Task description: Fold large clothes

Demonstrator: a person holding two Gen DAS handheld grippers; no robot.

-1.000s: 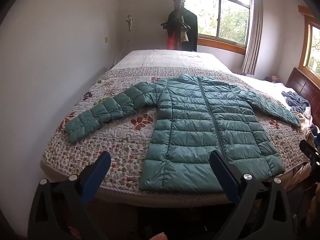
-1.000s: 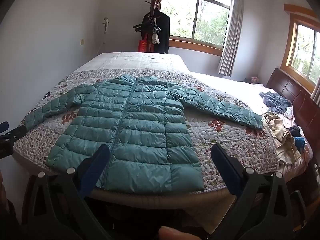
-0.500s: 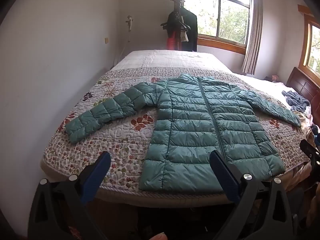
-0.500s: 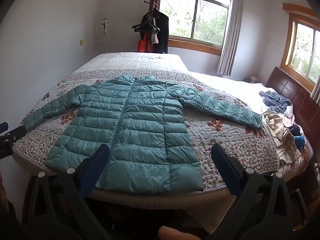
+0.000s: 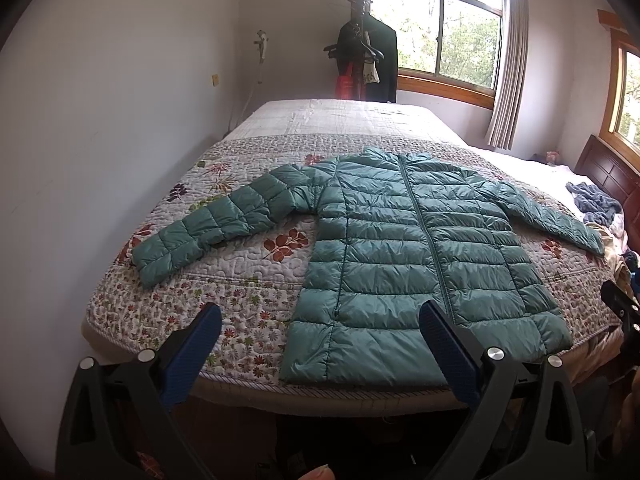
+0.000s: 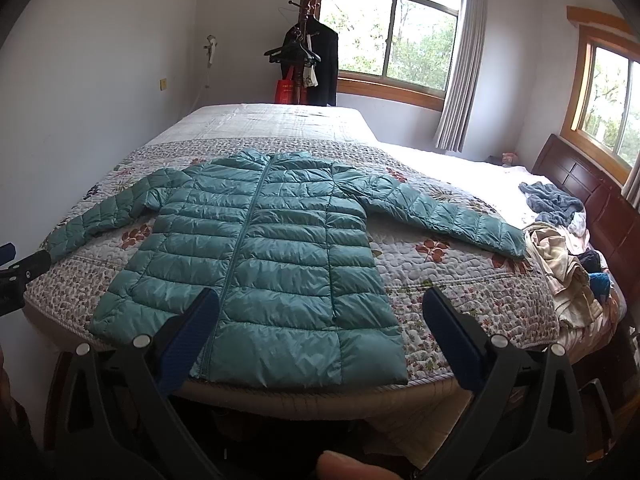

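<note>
The teal quilted puffer jacket (image 5: 404,248) in the middle of both frames is slick synthetic cloth, glossy, with light catching on its stitched ribs. Under it the floral quilted bedspread (image 5: 256,276) is matt cloth with a bumpy, stitched surface. At the lower edge, the left gripper (image 5: 320,334) and right gripper (image 6: 320,322) have matt black plastic frames, shiny metal screw heads and blue finely ribbed pads (image 5: 192,356). At the right, the dark headboard (image 6: 600,200) is polished wood; the window frames (image 6: 384,88) are lighter varnished wood.
</note>
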